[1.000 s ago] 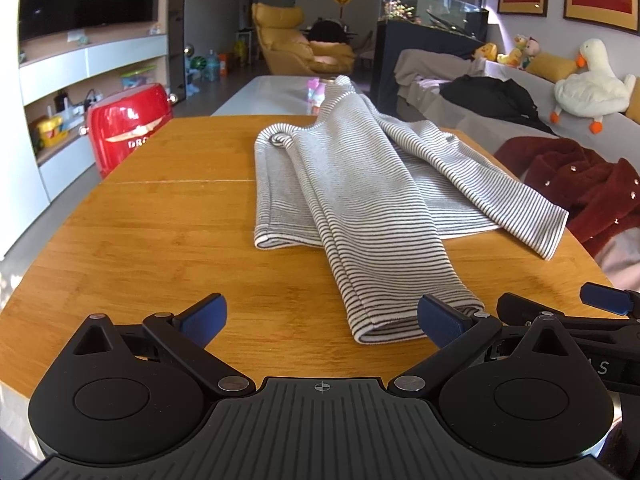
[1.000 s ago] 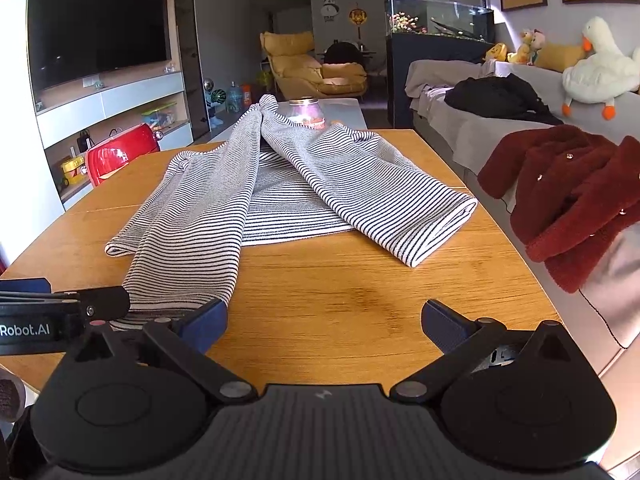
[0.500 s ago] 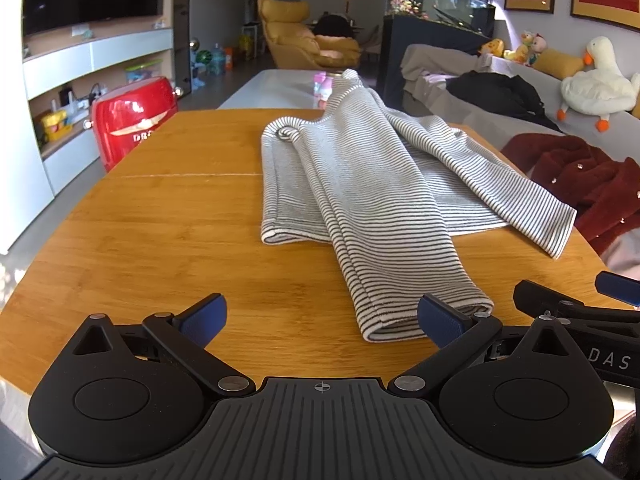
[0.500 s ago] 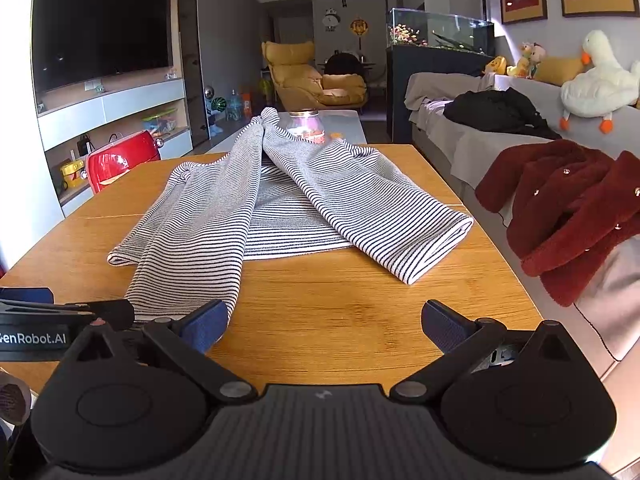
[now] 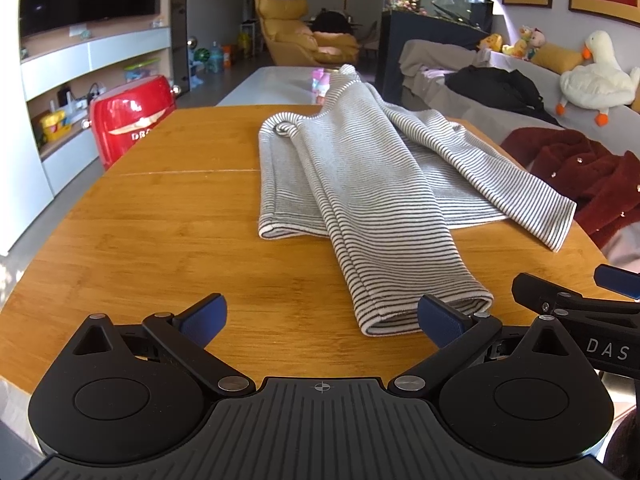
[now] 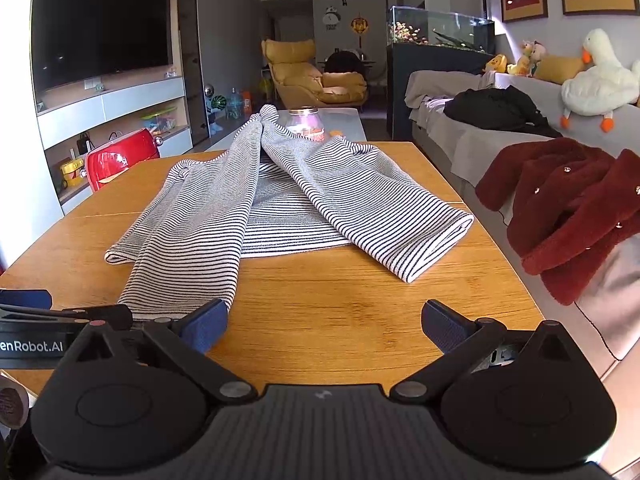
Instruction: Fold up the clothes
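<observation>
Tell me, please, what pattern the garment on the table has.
Thin dark-and-white stripes on the knit garment, clearest in the right wrist view.

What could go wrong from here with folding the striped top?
1. The top's two sleeves lie splayed towards the near table edge; grabbing only a cuff may drag the body and undo the fold.
2. Both grippers, left and right, are open side by side and could collide.
3. The jar behind the top might get knocked.

Both cameras have risen and drawn back a little; the shirt sits lower in view, its cuff now toward five o'clock.
</observation>
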`<state>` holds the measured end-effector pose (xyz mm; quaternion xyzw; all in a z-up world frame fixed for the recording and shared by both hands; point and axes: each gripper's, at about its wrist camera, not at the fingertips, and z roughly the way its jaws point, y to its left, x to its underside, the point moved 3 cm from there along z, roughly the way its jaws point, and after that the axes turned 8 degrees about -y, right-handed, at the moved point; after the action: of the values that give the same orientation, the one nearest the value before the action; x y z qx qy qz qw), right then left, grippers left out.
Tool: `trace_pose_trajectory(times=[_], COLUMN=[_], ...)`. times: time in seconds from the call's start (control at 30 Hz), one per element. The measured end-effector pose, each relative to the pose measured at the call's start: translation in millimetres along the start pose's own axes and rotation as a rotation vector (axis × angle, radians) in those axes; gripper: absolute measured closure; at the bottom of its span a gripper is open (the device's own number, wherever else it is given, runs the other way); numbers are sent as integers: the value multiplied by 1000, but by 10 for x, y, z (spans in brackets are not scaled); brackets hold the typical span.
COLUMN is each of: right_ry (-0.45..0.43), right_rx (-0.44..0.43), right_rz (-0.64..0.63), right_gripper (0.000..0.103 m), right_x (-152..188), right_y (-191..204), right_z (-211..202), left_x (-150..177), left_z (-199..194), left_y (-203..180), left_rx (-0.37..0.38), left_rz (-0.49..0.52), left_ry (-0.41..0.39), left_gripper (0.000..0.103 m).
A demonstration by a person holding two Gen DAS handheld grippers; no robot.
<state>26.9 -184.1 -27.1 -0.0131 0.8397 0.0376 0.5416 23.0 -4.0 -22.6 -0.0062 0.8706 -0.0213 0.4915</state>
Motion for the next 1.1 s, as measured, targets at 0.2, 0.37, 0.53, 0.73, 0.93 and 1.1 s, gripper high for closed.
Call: trace_pose_trajectory(times=[0.2,0.37,0.53,0.73,0.93,1.1], right_ry=[6,9,12,10,18,26], right_rx=[-1,1,-1,-4,-11,-11], right_rz=[0,3,6,3,2,2], right_gripper=[0,0,0,0,0,0], right_x=[5,10,16,4,8,4], right_y=[-3,-9,-19,-17,-14,-13], right_z=[12,8,7,10,32,54], left_x=[8,11,19,11,19,26], left_z=[12,25,29,45,43,58], left_y=[0,-10,-4,6,10,12], left_rx=[0,1,1,3,0,4], left_rz=[-4,-1,0,-2,-5,-8], left_ry=[9,16,20,25,25,30], left_gripper=[0,0,0,0,0,0])
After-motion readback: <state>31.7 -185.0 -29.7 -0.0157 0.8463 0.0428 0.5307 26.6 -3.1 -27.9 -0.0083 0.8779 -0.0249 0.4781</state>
